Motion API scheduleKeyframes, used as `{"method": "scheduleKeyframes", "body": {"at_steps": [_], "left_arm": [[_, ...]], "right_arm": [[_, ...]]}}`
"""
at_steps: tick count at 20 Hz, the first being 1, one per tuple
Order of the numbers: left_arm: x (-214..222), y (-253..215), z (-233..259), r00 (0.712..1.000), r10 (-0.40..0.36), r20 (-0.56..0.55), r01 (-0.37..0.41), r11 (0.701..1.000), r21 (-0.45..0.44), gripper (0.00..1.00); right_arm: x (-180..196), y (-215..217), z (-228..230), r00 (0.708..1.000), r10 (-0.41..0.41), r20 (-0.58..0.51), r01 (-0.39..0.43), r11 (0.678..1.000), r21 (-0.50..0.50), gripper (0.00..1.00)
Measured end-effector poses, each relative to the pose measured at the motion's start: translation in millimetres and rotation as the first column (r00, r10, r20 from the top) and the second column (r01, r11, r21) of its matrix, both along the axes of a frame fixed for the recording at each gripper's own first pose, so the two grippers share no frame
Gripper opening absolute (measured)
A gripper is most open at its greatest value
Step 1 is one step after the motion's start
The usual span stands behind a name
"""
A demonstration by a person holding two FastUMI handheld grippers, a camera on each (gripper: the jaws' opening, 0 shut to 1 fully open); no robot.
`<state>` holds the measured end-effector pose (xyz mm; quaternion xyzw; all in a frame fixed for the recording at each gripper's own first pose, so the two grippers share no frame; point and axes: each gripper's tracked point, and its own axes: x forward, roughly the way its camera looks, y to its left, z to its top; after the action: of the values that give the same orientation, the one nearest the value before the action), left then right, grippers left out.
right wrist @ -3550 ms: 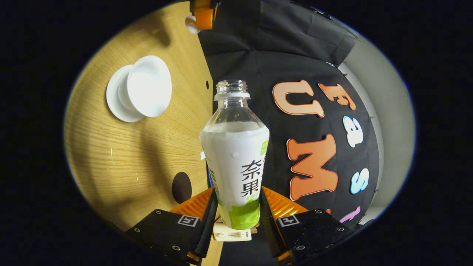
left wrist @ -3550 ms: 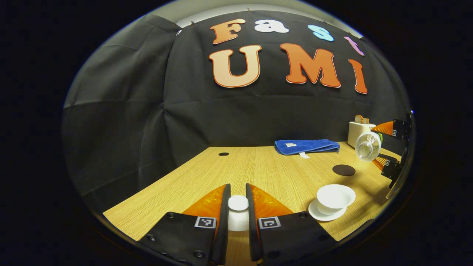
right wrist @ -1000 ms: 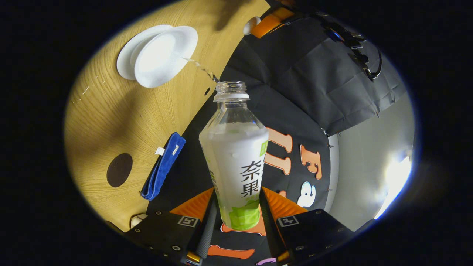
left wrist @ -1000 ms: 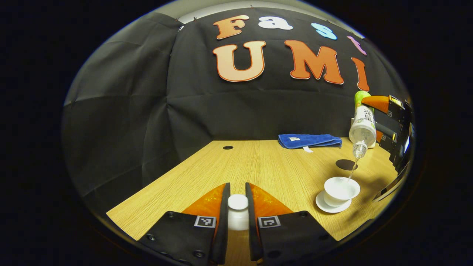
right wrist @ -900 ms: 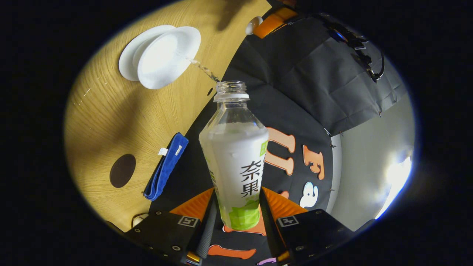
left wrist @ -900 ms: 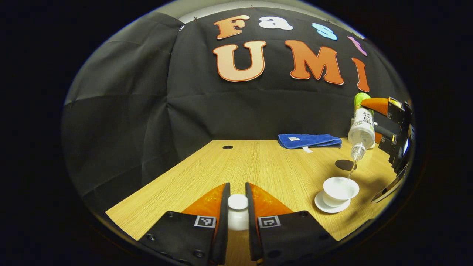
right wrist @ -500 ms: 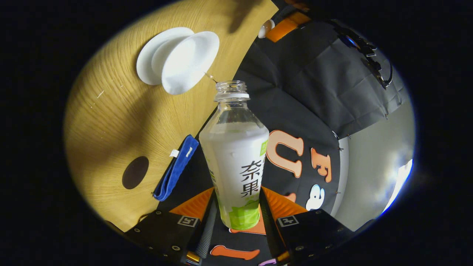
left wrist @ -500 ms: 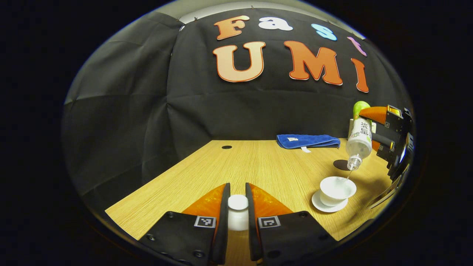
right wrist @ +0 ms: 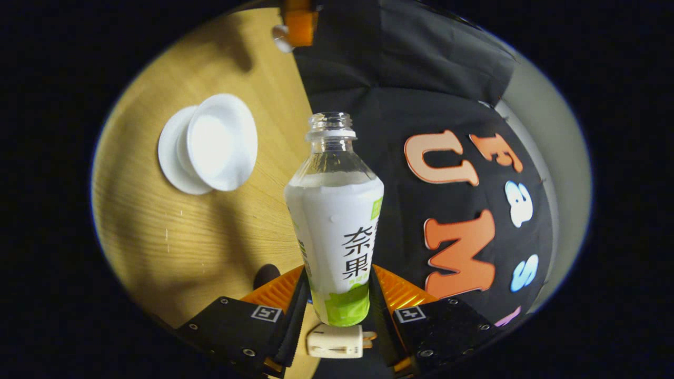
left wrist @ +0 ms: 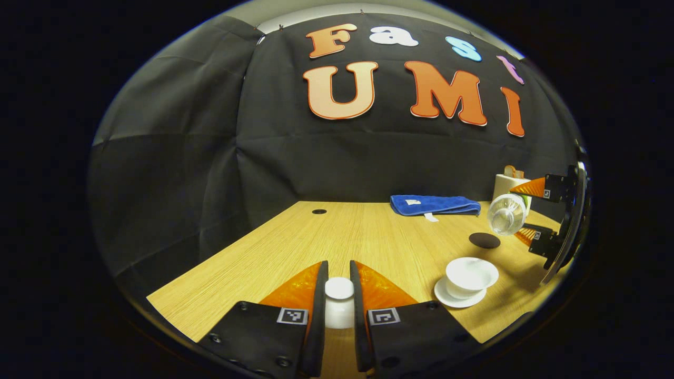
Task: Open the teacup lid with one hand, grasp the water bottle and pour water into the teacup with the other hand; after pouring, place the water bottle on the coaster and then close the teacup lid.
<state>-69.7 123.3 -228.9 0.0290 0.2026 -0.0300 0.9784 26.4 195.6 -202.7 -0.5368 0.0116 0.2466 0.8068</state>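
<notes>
Between my left gripper's [left wrist: 338, 295] two fingers sits the white teacup lid [left wrist: 339, 301], pinched on both sides by its knob and held above the wooden table [left wrist: 337, 237]. Ahead and to the right of that gripper, the open teacup [left wrist: 470, 275] stands on its white saucer [left wrist: 457, 298]. Just beyond the cup lies the dark round coaster [left wrist: 484, 240], bare. Farther back a folded blue cloth [left wrist: 435, 205] rests near the table's far edge, and a small white box [left wrist: 506, 185] stands to its right.

Above the coaster I see my right gripper [left wrist: 518, 209] with the water bottle [left wrist: 505, 215] clamped between its orange fingers; the bottle's open mouth faces toward my left camera, lying roughly level, off to the side of the cup rather than over it. I see no water stream.

From the right gripper view, my right gripper [right wrist: 337, 308] presses on both sides of the bottle [right wrist: 336, 231] low on its green-and-white label, neck pointing straight out ahead, cap off. To the upper left of the bottle neck are the teacup [right wrist: 221, 141] and its saucer [right wrist: 171, 158]. Just left of my left finger a sliver of the coaster [right wrist: 266, 275] peeks out. The white box [right wrist: 337, 340] shows below the bottle's base. At the far top, my left gripper [right wrist: 292, 29] holds the lid [right wrist: 280, 37].
</notes>
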Motion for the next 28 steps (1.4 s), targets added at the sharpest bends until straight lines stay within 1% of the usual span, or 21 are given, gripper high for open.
{"method": "scheduleKeyframes", "body": {"at_steps": [2, 3, 4, 5, 7, 9, 11, 12, 14, 16, 18, 19, 20, 21, 23, 25, 26, 28], "left_arm": [[0.7, -9.9, 3.6, 1.000, -0.019, 0.007, 0.019, 1.000, -0.009, 0.27], [1.3, -14.3, 6.7, 1.000, -0.028, 0.014, 0.028, 1.000, -0.010, 0.27], [0.9, -19.4, 9.1, 0.999, -0.037, 0.020, 0.037, 0.999, -0.012, 0.27], [1.8, -24.2, 12.4, 0.999, -0.041, 0.027, 0.042, 0.999, -0.017, 0.27], [2.9, -38.1, 18.1, 0.997, -0.062, 0.039, 0.063, 0.998, -0.028, 0.28], [3.8, -52.3, 25.3, 0.994, -0.087, 0.059, 0.089, 0.996, -0.026, 0.27], [3.6, -64.8, 29.0, 0.990, -0.119, 0.070, 0.121, 0.992, -0.025, 0.28], [3.7, -71.4, 28.9, 0.988, -0.135, 0.069, 0.137, 0.990, -0.020, 0.27], [4.8, -80.3, 32.1, 0.985, -0.153, 0.077, 0.155, 0.988, -0.017, 0.28], [5.9, -87.0, 34.4, 0.983, -0.164, 0.082, 0.166, 0.986, -0.019, 0.28], [5.6, -93.5, 36.9, 0.981, -0.171, 0.088, 0.174, 0.984, -0.026, 0.28], [6.4, -95.8, 37.9, 0.980, -0.175, 0.093, 0.178, 0.984, -0.026, 0.28], [6.0, -98.1, 37.7, 0.980, -0.178, 0.092, 0.181, 0.983, -0.024, 0.27], [6.0, -99.7, 37.1, 0.979, -0.180, 0.092, 0.183, 0.983, -0.024, 0.28], [5.7, -104.3, 33.6, 0.979, -0.187, 0.084, 0.190, 0.982, -0.026, 0.27], [3.7, -106.3, 30.8, 0.979, -0.189, 0.079, 0.192, 0.981, -0.026, 0.27], [4.7, -106.8, 30.1, 0.979, -0.190, 0.078, 0.192, 0.981, -0.025, 0.28], [4.2, -108.2, 26.5, 0.980, -0.189, 0.069, 0.192, 0.981, -0.036, 0.28]], "right_arm": [[2.7, -0.2, 6.3, 0.998, -0.026, -0.061, 0.033, 0.993, 0.113, 0.63], [6.5, -5.3, 10.5, 0.995, -0.047, -0.089, 0.061, 0.984, 0.167, 0.63], [13.8, -10.9, 15.9, 0.992, -0.075, -0.101, 0.096, 0.971, 0.220, 0.63], [20.6, -18.0, 20.3, 0.987, -0.110, -0.117, 0.138, 0.951, 0.276, 0.64], [36.0, -32.0, 18.6, 0.969, -0.164, -0.186, 0.223, 0.903, 0.368, 0.64], [50.5, -43.9, 15.6, 0.949, -0.208, -0.236, 0.295, 0.849, 0.438, 0.64], [55.8, -48.1, 15.5, 0.929, -0.196, -0.312, 0.337, 0.796, 0.503, 0.64], [60.7, -52.1, 18.3, 0.919, -0.190, -0.346, 0.360, 0.764, 0.536, 0.63], [61.5, -55.1, 21.5, 0.905, -0.188, -0.383, 0.395, 0.705, 0.588, 0.64], [66.3, -61.7, 18.1, 0.888, -0.189, -0.419, 0.435, 0.644, 0.629, 0.64], [75.5, -63.6, 8.5, 0.868, -0.168, -0.468, 0.469, 0.588, 0.659, 0.63], [74.4, -58.5, 0.4, 0.852, -0.132, -0.506, 0.487, 0.555, 0.674, 0.63], [76.4, -56.7, -7.4, 0.831, -0.114, -0.545, 0.516, 0.524, 0.678, 0.64], [77.4, -56.5, -15.7, 0.812, -0.099, -0.575, 0.542, 0.494, 0.680, 0.64], [81.5, -49.6, -23.7, 0.789, -0.090, -0.608, 0.578, 0.442, 0.686, 0.64], [85.7, -42.8, -42.1, 0.773, -0.059, -0.632, 0.597, 0.403, 0.693, 0.64], [86.2, -44.4, -50.2, 0.763, -0.053, -0.644, 0.610, 0.388, 0.691, 0.64], [86.2, -43.2, -62.6, 0.742, -0.058, -0.668, 0.635, 0.384, 0.671, 0.64]]}}
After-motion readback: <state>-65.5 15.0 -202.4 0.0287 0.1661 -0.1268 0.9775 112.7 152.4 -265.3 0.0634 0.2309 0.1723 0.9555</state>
